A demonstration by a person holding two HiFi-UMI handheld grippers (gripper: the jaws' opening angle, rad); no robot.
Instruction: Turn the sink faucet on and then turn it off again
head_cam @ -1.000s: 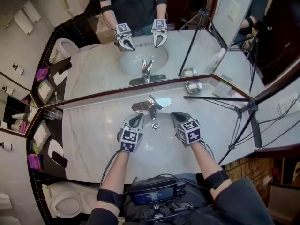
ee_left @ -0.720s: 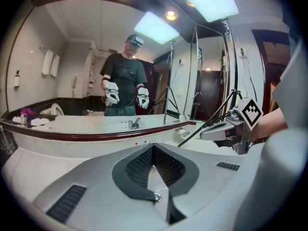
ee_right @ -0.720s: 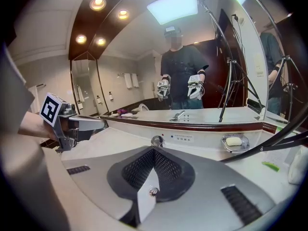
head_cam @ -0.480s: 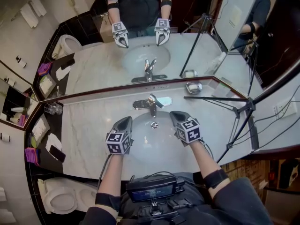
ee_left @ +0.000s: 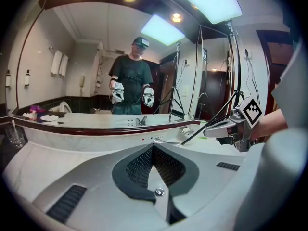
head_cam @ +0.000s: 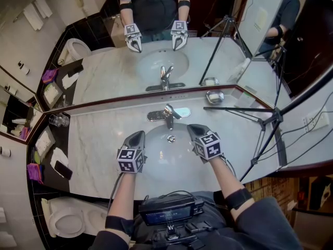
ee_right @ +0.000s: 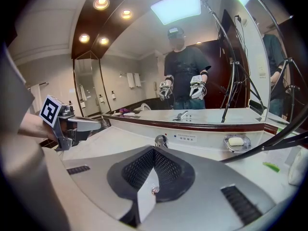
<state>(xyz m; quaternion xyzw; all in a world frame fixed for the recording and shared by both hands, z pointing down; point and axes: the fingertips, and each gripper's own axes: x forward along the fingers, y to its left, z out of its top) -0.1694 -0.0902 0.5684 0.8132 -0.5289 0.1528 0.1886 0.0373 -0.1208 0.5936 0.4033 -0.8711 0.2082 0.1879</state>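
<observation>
The left tongs are pressed together with nothing between them, as the left gripper view shows. They hang over the left rim of the sink, pointing toward the far wall. The right tongs are likewise together and empty, over the sink's right rim. The two are well apart, with the open bowl and its drain between them.

The faucet stands at the far edge of the sink, between the two tongs and beyond their tips. Neither touches it. Seen from the right tongs, it rises just past the tips.

Left of the left tongs the marble desk lies bare as far as a glass in the far left corner. On the right a soap dish sits by the mirror, and a black tripod slants over the desk's right end, narrowing the room there. The desk's near edge runs under the person's forearms.
</observation>
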